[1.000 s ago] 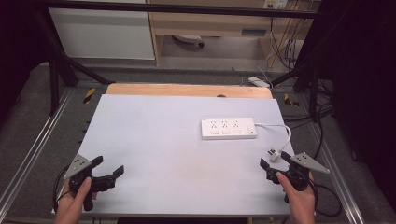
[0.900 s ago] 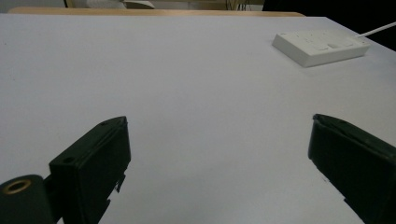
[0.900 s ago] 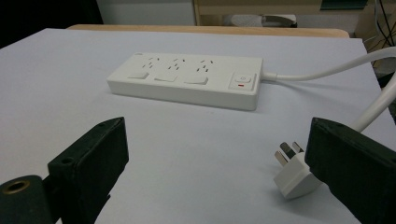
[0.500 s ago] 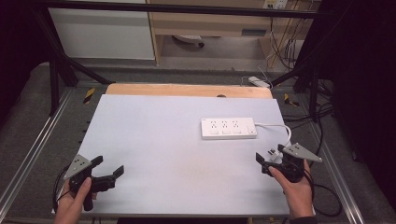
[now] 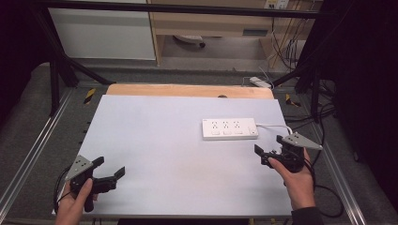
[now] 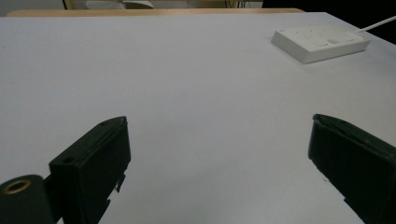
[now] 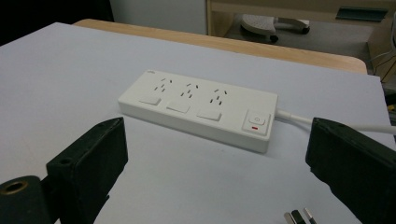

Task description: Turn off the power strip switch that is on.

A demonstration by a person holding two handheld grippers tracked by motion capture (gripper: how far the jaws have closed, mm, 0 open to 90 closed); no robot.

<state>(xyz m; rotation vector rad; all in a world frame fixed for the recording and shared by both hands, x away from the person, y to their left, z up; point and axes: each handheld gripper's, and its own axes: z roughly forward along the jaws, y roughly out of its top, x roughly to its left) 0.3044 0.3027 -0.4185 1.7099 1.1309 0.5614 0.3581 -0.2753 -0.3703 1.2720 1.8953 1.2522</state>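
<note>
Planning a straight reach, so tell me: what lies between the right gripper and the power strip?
Mostly bare table: in the right gripper view, only plug prongs lie below the open right gripper, short of the power strip.

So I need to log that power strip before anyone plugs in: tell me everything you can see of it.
The power strip is a flat white block, plastic by the look of it, lying face up on the right part of the pale table. Its top carries three groups of socket holes in a row, each with a white button in front, and at one end a square switch with a small red mark. A white cord leaves that end. Nothing is plugged in. The right claw is near it, not touching.
</note>
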